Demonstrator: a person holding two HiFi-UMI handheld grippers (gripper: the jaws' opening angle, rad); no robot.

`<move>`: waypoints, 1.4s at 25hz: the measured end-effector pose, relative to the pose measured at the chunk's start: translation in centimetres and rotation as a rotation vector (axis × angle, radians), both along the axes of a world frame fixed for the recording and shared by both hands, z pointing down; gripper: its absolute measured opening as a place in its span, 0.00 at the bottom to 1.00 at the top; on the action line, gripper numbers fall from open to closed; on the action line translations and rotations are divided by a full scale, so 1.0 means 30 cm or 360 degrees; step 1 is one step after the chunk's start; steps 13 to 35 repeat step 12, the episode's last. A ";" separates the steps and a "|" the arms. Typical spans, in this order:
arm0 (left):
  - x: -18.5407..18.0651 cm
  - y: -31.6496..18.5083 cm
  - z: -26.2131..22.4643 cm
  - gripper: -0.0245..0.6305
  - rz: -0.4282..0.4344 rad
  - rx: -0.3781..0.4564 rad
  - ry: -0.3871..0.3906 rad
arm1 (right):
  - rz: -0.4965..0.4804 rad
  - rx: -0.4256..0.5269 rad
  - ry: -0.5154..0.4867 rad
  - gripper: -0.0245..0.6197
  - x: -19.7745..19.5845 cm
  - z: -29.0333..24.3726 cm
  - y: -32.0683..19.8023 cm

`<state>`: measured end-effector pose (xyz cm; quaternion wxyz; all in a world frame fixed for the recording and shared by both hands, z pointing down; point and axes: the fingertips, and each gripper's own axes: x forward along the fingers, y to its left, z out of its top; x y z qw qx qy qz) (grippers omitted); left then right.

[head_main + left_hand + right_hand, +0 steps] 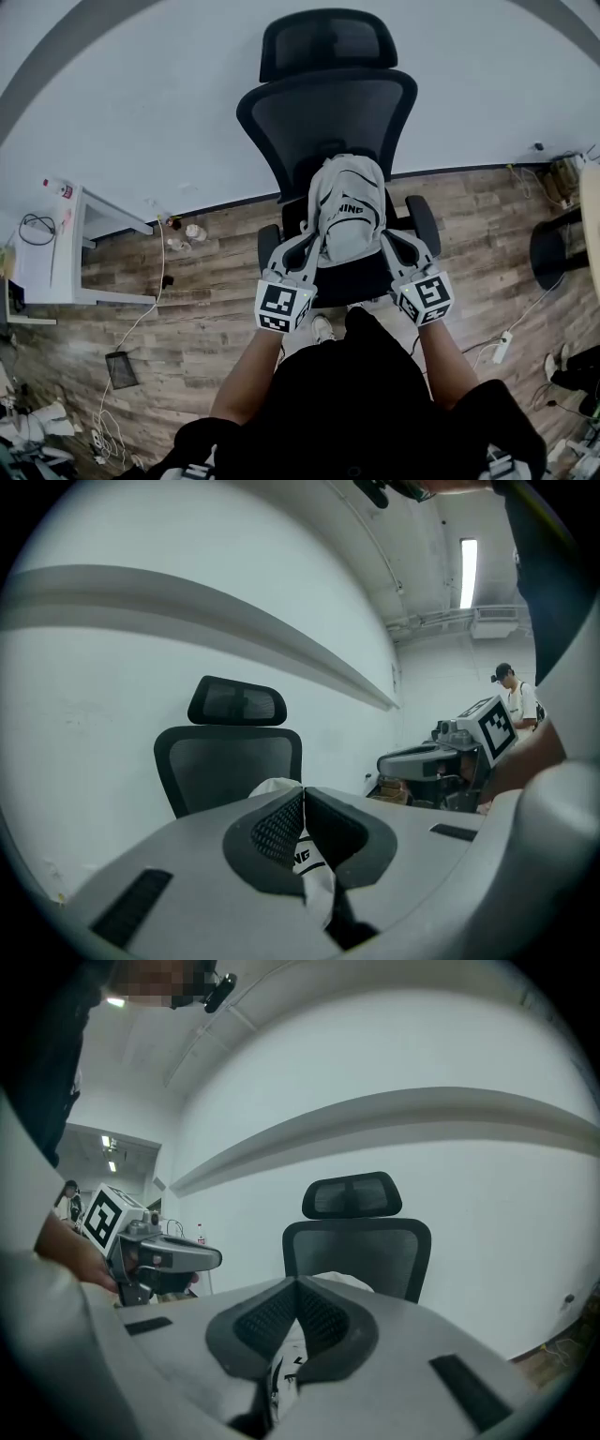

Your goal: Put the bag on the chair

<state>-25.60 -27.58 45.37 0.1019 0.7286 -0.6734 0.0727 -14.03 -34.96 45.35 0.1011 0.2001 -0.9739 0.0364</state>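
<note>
A light grey bag [347,211] with dark print stands upright over the seat of a black office chair [328,103], against its mesh backrest. My left gripper [307,242] is shut on the bag's left side, and my right gripper [387,239] is shut on its right side. In the left gripper view the jaws [303,799] meet with pale bag fabric [315,872] pinched between them, the chair [230,761] behind. The right gripper view shows the same: jaws [296,1288] shut on printed fabric [281,1372], with the bag's top [342,1282] against the chair [361,1246].
A white desk [56,262] stands at the left with cables [122,366] trailing over the wood floor. A dark round base [562,248] and a power strip [502,347] lie at the right. Another person [511,691] stands far off.
</note>
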 end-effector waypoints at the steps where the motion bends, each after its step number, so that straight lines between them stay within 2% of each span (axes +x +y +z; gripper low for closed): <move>1: -0.001 0.000 -0.003 0.07 0.0001 0.0005 -0.0005 | 0.0012 0.0001 -0.0004 0.07 0.006 -0.001 -0.006; 12: -0.005 0.005 -0.010 0.07 0.0013 0.0005 -0.0031 | 0.0080 0.0056 0.0026 0.07 0.010 -0.003 -0.034; 35: -0.005 0.005 -0.010 0.07 0.0013 0.0005 -0.0031 | 0.0080 0.0056 0.0026 0.07 0.010 -0.003 -0.034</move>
